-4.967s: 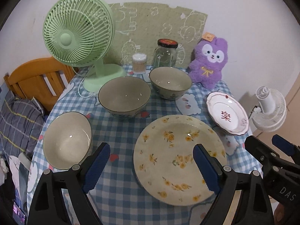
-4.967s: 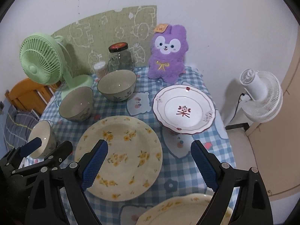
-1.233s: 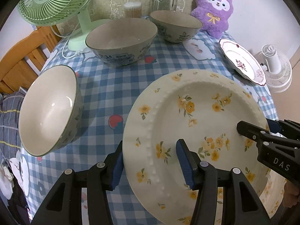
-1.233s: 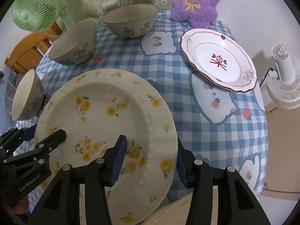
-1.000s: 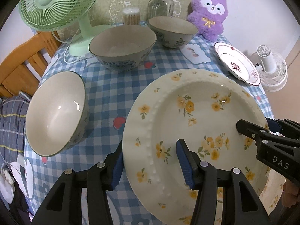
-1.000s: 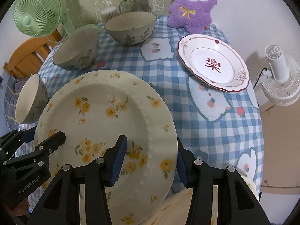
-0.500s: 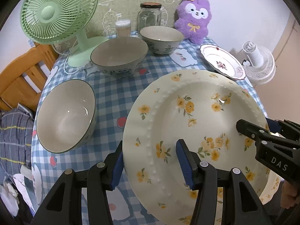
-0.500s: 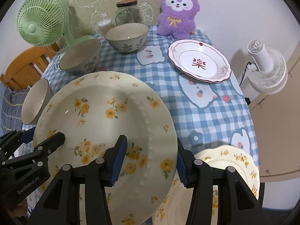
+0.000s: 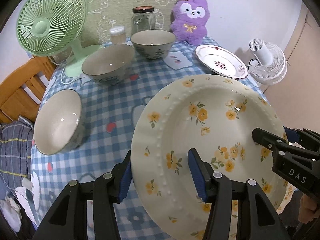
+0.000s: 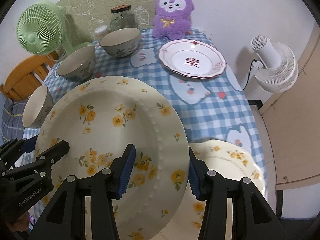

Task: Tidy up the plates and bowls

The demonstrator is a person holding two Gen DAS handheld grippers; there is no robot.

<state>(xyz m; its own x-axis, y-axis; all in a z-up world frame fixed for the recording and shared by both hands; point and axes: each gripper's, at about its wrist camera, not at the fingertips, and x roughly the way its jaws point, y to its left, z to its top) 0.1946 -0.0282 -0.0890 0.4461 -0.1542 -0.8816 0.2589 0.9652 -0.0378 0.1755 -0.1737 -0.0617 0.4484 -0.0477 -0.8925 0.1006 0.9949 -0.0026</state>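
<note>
Both grippers hold one large cream plate with yellow flowers, lifted above the checked table. My left gripper is shut on its left rim. My right gripper is shut on its right rim. A second yellow-flowered plate lies on the table under the lifted plate's right edge. A white plate with a red motif lies at the back right. Three bowls stand on the left: near, middle and far.
A green fan, a glass jar, a cotton-swab tub and a purple plush toy line the table's back. A white fan stands off the right edge. A wooden chair is at the left.
Both grippers have risen and pulled back with the flowered plate. The table looks farther away, and more of the second flowered plate below now shows.
</note>
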